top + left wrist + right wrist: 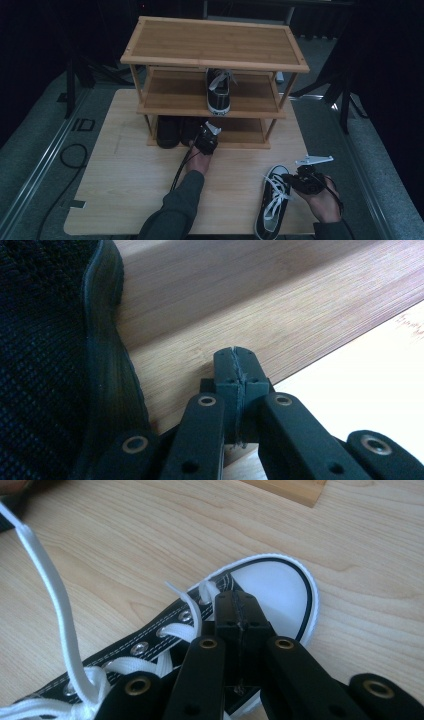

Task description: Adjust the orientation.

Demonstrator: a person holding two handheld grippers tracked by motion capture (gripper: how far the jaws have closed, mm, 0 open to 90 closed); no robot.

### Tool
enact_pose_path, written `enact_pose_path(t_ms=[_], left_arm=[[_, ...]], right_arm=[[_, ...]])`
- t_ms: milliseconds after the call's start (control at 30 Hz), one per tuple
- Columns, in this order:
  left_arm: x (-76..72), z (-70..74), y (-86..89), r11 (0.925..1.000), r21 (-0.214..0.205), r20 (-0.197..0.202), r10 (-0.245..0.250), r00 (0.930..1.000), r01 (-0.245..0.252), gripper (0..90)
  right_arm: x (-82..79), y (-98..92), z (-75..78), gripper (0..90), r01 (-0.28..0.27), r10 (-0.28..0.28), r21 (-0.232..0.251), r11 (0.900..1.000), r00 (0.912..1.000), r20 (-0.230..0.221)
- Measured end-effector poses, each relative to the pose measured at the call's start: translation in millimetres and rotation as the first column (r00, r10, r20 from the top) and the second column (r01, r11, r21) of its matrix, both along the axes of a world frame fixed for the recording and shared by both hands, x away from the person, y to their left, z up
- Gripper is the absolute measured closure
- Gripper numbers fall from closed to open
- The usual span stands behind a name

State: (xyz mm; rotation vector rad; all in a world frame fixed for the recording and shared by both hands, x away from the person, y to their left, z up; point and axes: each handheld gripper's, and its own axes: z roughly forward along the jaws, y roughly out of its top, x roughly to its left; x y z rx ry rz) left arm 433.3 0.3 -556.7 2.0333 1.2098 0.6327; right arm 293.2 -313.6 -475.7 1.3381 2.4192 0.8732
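Observation:
A black-and-white sneaker (272,205) lies on the table at the front right, its laces (50,590) loose and its white toe cap (272,590) pointing away. My right gripper (236,602) is shut, its jaws meeting just above the front eyelets; nothing shows between the pads. Its matching sneaker (218,90) stands on the middle shelf of a wooden shoe rack (215,42). A dark pair of shoes (167,131) sits on the bottom shelf. My left gripper (235,357) is shut and empty, right beside the sole of a black shoe (45,365), over the bottom shelf board (280,305).
The rack stands at the back of a light wooden table board (130,180), whose left half is bare. Grey floor with a rail and cables surrounds the board. Dark stands flank the rack on both sides.

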Motion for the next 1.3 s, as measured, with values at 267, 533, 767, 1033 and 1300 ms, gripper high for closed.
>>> enact_pose_path(t_ms=[267,533,767,1033,1300], left_arm=[[-0.2,-0.4,0.6,1.0,-0.005,0.0,-0.001,1.0,0.001,89.8],[-0.3,-0.5,0.5,1.0,-0.007,0.001,0.001,1.0,-0.001,89.8],[-0.4,-0.7,0.8,0.9999,-0.012,0.001,0.001,1.0,-0.001,89.7],[-0.5,-0.7,0.7,0.9999,-0.013,0.001,0.003,1.0,-0.003,89.7],[-0.6,-0.8,0.7,0.9999,-0.014,0.002,0.004,1.0,-0.004,89.7]], right_arm=[[-4.5,4.1,-2.3,90.0,-0.032,0.032,0.002,0.9995,0.9992,-0.024],[1.2,11.3,-12.2,90.0,-0.037,0.034,-0.075,0.9965,0.9987,-0.038],[5.6,18.7,-13.7,90.0,-0.029,0.023,-0.15,0.9883,0.999,-0.039],[8.0,27.5,-17.8,90.0,0.008,-0.012,-0.216,0.9764,0.9998,-0.018],[11.5,24.8,-22.4,90.0,0.091,-0.089,-0.115,0.9891,0.9957,0.026]])
